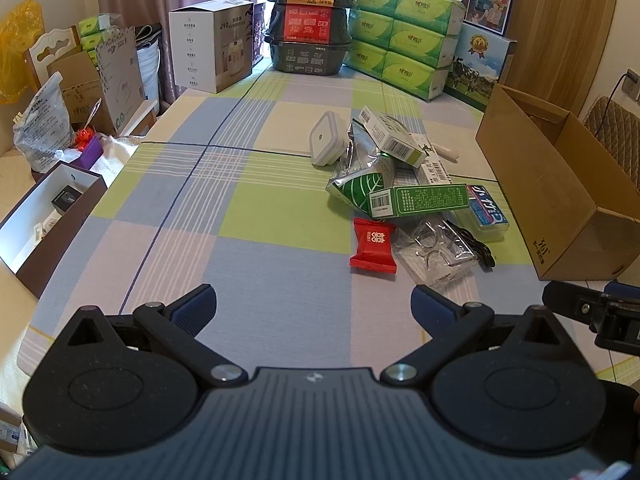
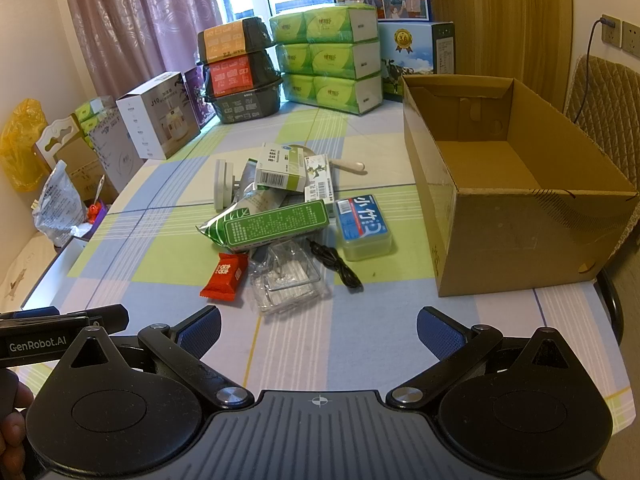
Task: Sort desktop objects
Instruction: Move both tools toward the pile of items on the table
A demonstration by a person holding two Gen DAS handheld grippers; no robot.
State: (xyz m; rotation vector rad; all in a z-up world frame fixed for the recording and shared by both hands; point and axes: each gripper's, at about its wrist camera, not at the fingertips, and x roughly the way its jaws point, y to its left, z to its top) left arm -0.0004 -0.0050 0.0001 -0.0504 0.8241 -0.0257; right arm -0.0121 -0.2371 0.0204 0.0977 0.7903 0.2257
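With both the left gripper (image 1: 314, 306) and right gripper (image 2: 319, 330) fingers spread and empty, the red candy packet (image 2: 225, 276) just ahead-left of the right fingers suits a flat pinch toward the cardboard box (image 2: 520, 216).

Left gripper (image 1: 314, 308) and right gripper (image 2: 319, 332): matte black linkage arms, round black hubs, silver pivot screws. Blue textured pads (image 2: 200, 334) are fitted on the fingers. A ribbed grey body plate is marked with a small crosshair. "GenRobot.AI" is printed in white on a black bar.
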